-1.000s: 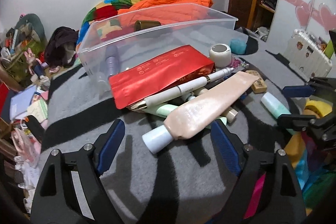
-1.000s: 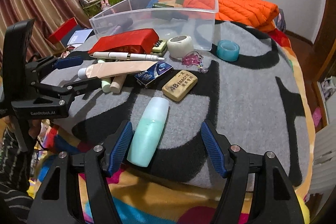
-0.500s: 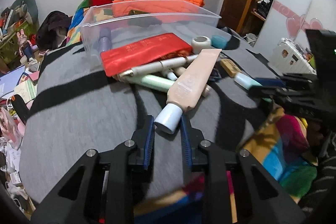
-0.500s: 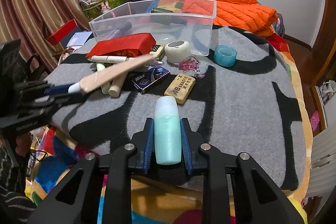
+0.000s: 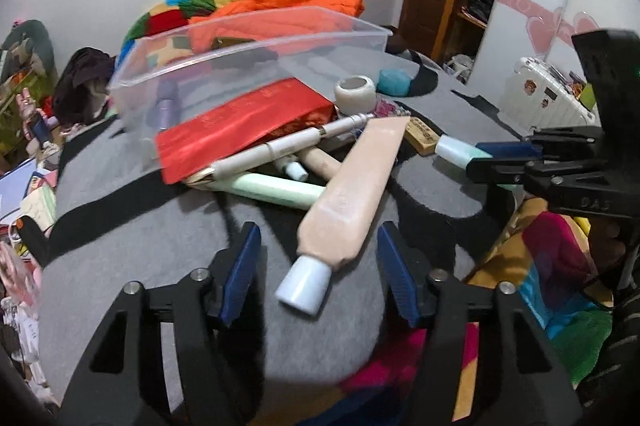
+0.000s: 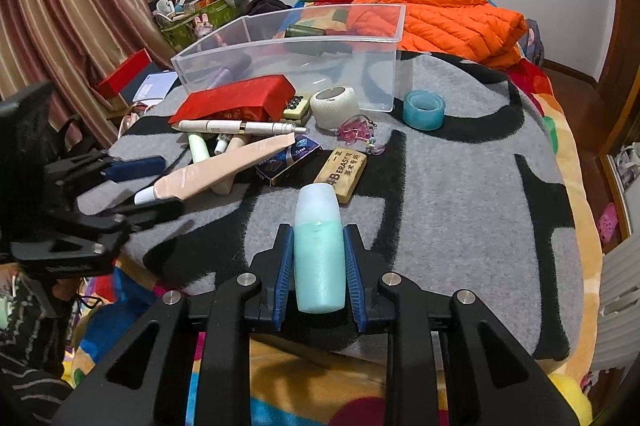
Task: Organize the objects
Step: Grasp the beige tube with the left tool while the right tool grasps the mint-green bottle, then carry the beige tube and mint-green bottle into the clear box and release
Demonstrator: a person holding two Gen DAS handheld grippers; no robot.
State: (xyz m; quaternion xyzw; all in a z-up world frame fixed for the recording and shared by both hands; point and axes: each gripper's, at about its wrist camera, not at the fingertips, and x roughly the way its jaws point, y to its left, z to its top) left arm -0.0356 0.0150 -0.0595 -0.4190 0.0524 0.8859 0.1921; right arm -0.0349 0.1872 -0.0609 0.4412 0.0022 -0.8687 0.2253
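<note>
Objects to sort: a pile sits on the grey blanket (image 6: 460,194) just in front of the clear bin (image 6: 288,66), with a red pouch (image 5: 240,126), white pen (image 5: 288,146), eraser (image 6: 346,170) and blue tape roll (image 6: 424,108) among it.
Teal bottle (image 6: 319,250): clamped between the blue pads of the right gripper (image 6: 319,266), jaws narrow and pressing both sides, bottle pointing away from the camera toward the eraser.
Peach tube (image 5: 352,194): lying with its white cap (image 5: 304,284) between the fingers of the left gripper (image 5: 316,274). Those jaws are opening and stand clear of the cap on both sides, so nothing is gripped there.
Doing it well: the bottle probably wants to be lifted straight up before being carried over the pile to the bin, so the tube isn't swept along. The left jaws should likely be re-centred on the cap before closing again.
Vs half a second ago: left jaws were pinched on the cap then; now it's been let go. Right grip looks unchanged.
</note>
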